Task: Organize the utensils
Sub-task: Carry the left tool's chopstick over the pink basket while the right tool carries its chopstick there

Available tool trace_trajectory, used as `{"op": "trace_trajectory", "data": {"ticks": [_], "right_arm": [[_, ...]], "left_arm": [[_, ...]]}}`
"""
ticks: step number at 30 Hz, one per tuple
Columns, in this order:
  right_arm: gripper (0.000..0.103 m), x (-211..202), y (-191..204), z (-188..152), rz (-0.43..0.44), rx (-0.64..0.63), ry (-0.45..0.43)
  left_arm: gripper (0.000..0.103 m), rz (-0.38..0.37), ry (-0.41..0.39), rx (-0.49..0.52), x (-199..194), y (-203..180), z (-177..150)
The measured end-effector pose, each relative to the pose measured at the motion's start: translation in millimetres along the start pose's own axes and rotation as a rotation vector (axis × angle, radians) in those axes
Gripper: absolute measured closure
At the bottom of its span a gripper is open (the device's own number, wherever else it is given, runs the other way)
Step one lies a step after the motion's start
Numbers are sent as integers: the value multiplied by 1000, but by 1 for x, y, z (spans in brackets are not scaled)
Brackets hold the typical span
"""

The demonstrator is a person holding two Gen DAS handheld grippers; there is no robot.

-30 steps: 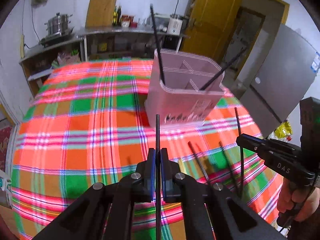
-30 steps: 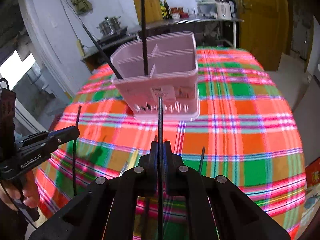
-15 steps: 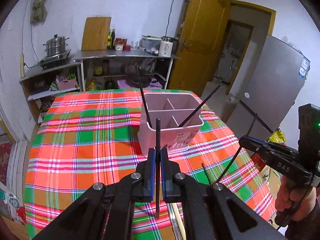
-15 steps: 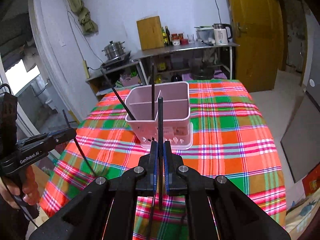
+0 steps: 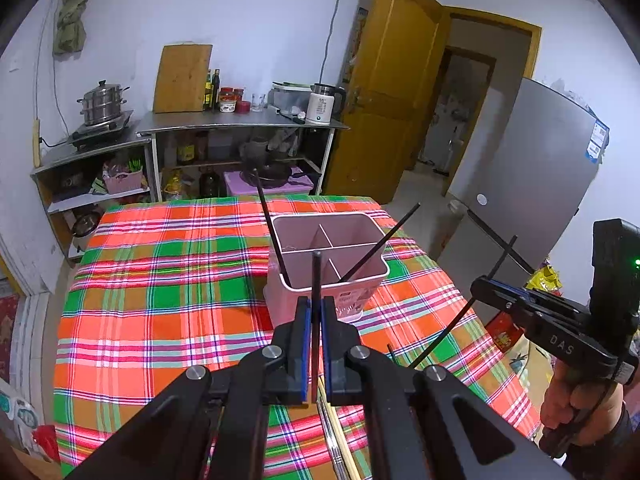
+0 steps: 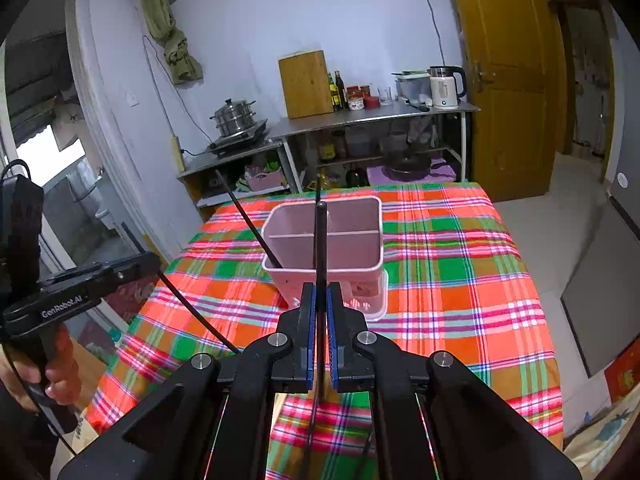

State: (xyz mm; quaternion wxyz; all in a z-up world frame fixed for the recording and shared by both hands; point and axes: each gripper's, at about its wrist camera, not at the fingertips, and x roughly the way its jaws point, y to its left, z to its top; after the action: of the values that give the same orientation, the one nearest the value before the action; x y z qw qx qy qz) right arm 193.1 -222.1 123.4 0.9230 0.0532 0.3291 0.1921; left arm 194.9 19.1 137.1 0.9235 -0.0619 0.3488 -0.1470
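Counted: one pink holder (image 5: pixel 328 264), four compartments. Two black chopsticks (image 5: pixel 269 224) standing in it. Two more black chopsticks, one per gripper: left gripper (image 5: pixel 316 344), right gripper (image 6: pixel 320 332). One kettle (image 5: pixel 322 109). One steamer pot (image 5: pixel 102 104). One chopping board (image 5: pixel 182 78).

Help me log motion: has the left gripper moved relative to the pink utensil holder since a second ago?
Yes. The left gripper, shut on a black chopstick, has pulled back and up from the pink utensil holder, which now looks smaller and farther away.
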Motion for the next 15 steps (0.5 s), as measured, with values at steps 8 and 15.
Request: {"op": "trace_trajectory", "data": {"ticks": [8, 15], "right_arm": [[98, 6, 13, 21, 27, -13, -26], [98, 8, 22, 53, 57, -16, -77]], "left_arm": [[99, -15, -13, -7, -1, 2, 28], [99, -9, -54, 7, -7, -2, 64]]}}
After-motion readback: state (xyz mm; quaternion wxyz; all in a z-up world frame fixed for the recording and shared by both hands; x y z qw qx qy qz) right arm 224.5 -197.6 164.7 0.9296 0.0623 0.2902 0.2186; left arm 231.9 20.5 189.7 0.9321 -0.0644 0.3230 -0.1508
